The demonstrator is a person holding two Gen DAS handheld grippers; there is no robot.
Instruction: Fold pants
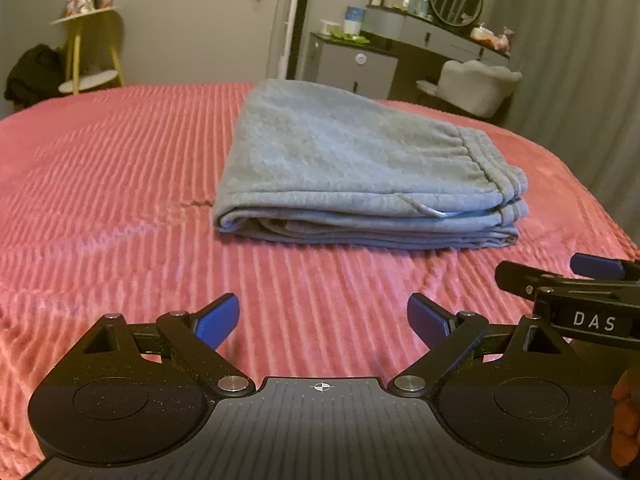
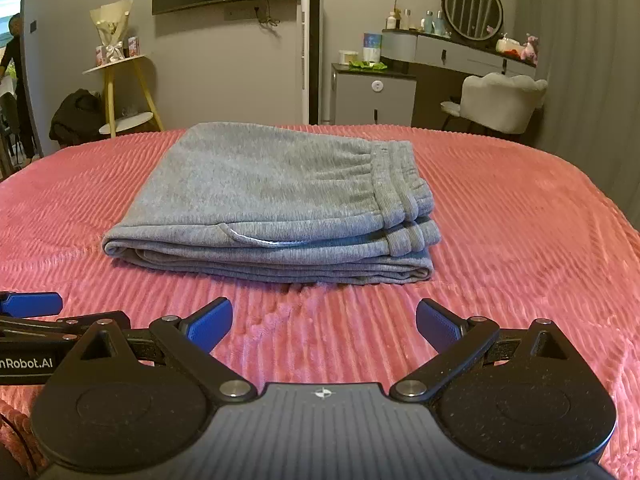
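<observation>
Nearest the lens, the left gripper (image 1: 323, 320) and the right gripper (image 2: 324, 324) hang side by side over the pink ribbed bedspread (image 2: 520, 216), each with its 2 blue pads spread wide and nothing between them. Ahead, apart from both, the grey pants (image 2: 264, 196) lie in a compact stacked bundle, waistband (image 2: 404, 184) to the right. Empty, backed-off tools suggest the folding is likely finished.

One folded grey pants (image 2: 272, 200), one pink bedspread (image 2: 520, 240), two grippers: left gripper (image 1: 322, 320), right gripper (image 2: 324, 322), one white chair (image 2: 500, 100), one round mirror (image 2: 472, 6)
</observation>
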